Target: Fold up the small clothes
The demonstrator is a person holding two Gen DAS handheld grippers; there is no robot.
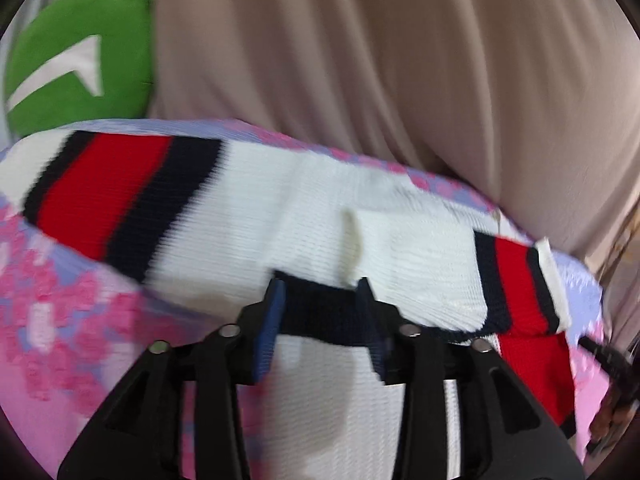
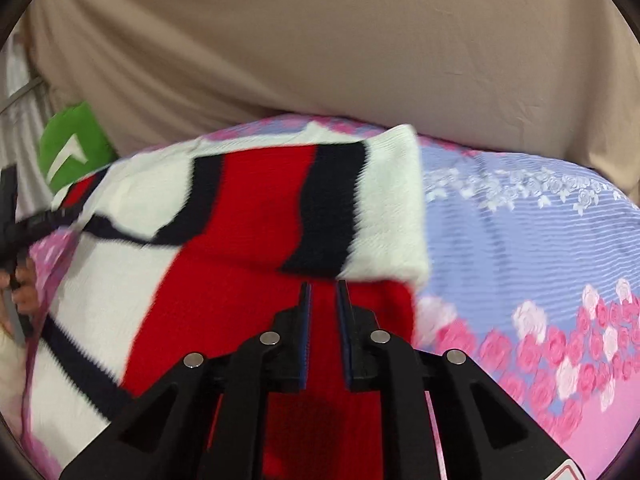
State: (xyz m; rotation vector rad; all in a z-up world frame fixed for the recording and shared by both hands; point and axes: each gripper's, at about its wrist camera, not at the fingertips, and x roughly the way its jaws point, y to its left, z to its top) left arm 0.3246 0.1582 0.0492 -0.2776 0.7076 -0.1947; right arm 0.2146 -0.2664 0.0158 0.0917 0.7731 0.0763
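Motion blur softened both wrist views, so we could not read the knit sweater's (image 1: 304, 200) outline cleanly, and its lower part ran out of sight beneath our grippers. We saw the white sweater with red and navy bands spread across the floral bedsheet (image 2: 520, 216), with a beige cloth (image 1: 360, 60) hanging behind the bed and a green cushion (image 1: 80, 60) at its far left edge. Our left gripper (image 1: 320, 304) had its blue-padded fingers (image 1: 272, 320) set apart on either side of a navy strip of the sweater; the strip filled the gap, but we could not tell whether the pads pressed it. Our right gripper (image 2: 323, 308) hovered over the red band with its fingers (image 2: 305, 320) nearly together, a narrow slit of red showing between them, and we could not tell whether any fabric was pinched there. Just beyond its tips lay a sleeve (image 2: 360, 208) folded over the body. At the right view's left edge, the other gripper and a hand (image 2: 24, 288) were partly cut off.
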